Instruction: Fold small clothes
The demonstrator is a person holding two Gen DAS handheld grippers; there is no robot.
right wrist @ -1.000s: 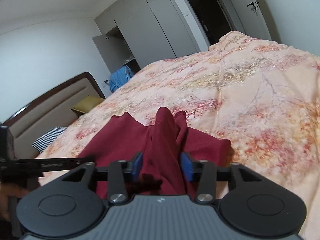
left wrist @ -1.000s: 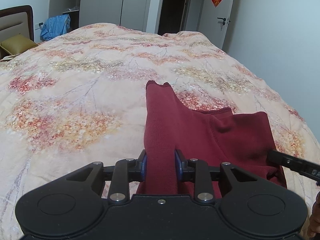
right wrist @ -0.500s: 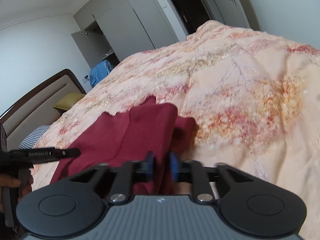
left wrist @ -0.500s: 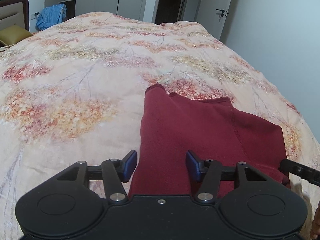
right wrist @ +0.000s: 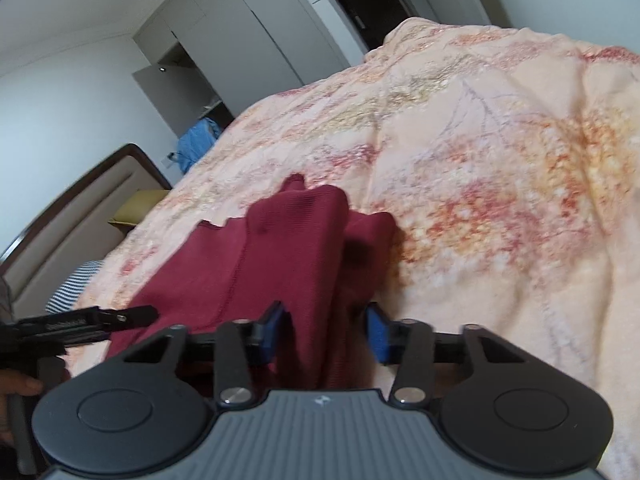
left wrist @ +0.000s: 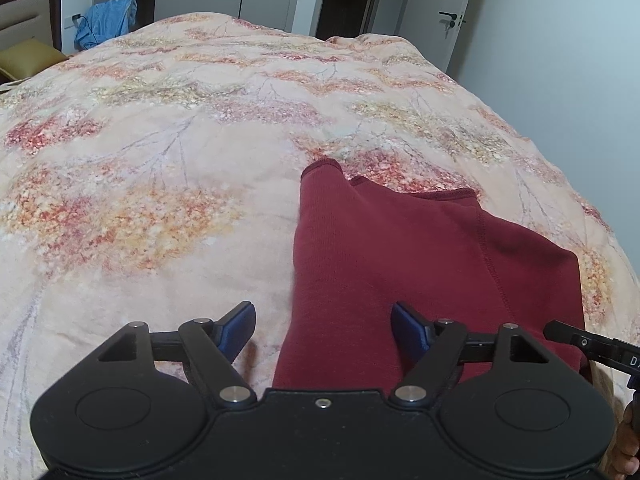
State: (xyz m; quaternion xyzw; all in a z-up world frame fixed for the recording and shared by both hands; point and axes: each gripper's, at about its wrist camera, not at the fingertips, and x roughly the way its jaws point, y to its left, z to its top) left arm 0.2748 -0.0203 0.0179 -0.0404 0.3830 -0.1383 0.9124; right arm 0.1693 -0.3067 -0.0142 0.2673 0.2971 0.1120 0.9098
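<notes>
A dark red knit garment [left wrist: 400, 248] lies folded on the floral quilt [left wrist: 160, 160]. My left gripper [left wrist: 324, 330] sits at its near left edge. Its jaws are opening, and the blue pads [left wrist: 240, 326] stand wide of the cloth without pressing it. In the right wrist view the same garment [right wrist: 288, 248] bunches into a raised fold. My right gripper [right wrist: 325, 334] straddles that fold and its jaws are closing, with a dark gap still showing beside the right pad [right wrist: 378, 334]. Each view catches the other gripper's finger at its side edge.
The bed fills both views. A headboard and yellow pillow [left wrist: 28, 52] are at far left, with blue cloth [left wrist: 108, 20] by the open wardrobe. A striped pillow [right wrist: 76, 284] lies near the headboard. A white wall borders the bed's right side. A hand [right wrist: 16, 388] holds the left gripper.
The left jaws let go of the garment's edge and spread wide, and the cloth settled flat. The right gripper rolled and sank a little; its jaws stand wider than half a second ago.
</notes>
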